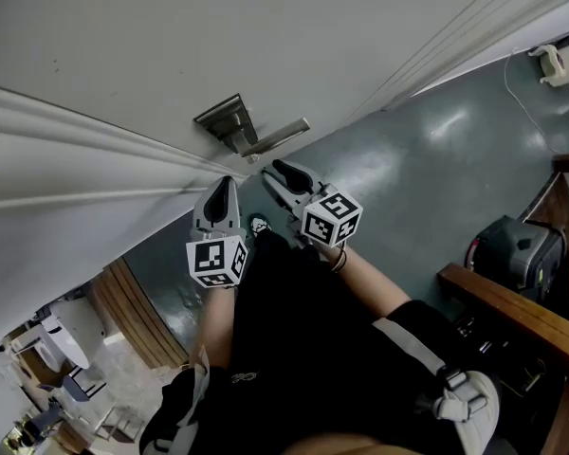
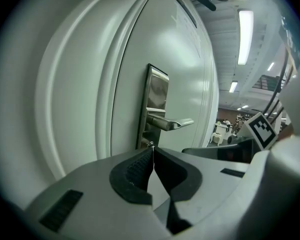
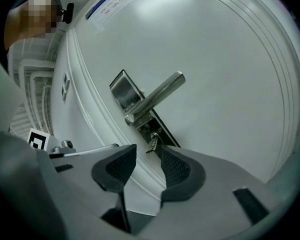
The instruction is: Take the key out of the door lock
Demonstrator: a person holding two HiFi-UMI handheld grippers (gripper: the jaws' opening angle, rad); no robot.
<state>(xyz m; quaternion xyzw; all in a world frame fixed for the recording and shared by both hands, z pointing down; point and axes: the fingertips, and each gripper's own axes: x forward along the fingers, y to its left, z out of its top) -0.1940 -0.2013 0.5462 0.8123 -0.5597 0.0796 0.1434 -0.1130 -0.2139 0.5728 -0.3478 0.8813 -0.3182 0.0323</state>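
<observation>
A small silver key (image 3: 152, 143) hangs in the keyhole of the steel lock plate (image 3: 124, 90) on the white door (image 1: 171, 45), just under the lever handle (image 3: 157, 96). My right gripper (image 3: 147, 151) stands open, its dark ribbed pads on either side of the key and just short of it, not touching. In the head view the right gripper (image 1: 277, 175) points at the lock plate (image 1: 224, 118) from below the lever handle (image 1: 280, 136). My left gripper (image 1: 227, 182) hangs beside it, a little to the left; its jaws (image 2: 151, 153) are shut with nothing between them.
The door's raised moulding (image 1: 95, 136) runs left of the lock. Grey-green floor (image 1: 417, 178) lies beneath. A wooden rail (image 1: 512, 313) and a black bag (image 1: 517, 249) stand at the right, wooden slats (image 1: 137, 316) at the lower left.
</observation>
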